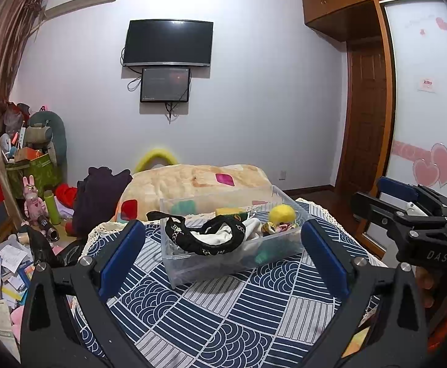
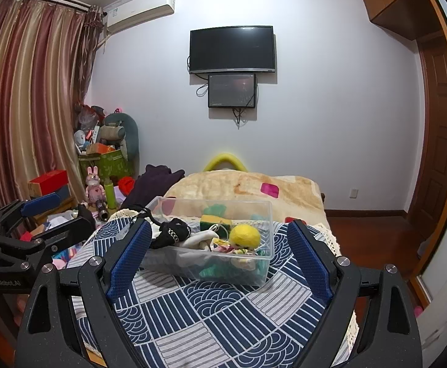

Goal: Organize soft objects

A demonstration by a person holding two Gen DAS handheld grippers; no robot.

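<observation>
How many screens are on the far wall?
2: the TV high on the wall, and a smaller monitor right under it, both dark. Nothing seems to hide a third.

I am in a home bedroom. Straight ahead of my claws a television (image 2: 232,49) hangs on the wall, with an air conditioner (image 2: 140,8) up to its left. Striped curtains (image 2: 24,92) hang far left, a wooden wardrobe (image 1: 340,6) stands right, and a blanket (image 2: 242,187) lies beyond my fingers.
</observation>
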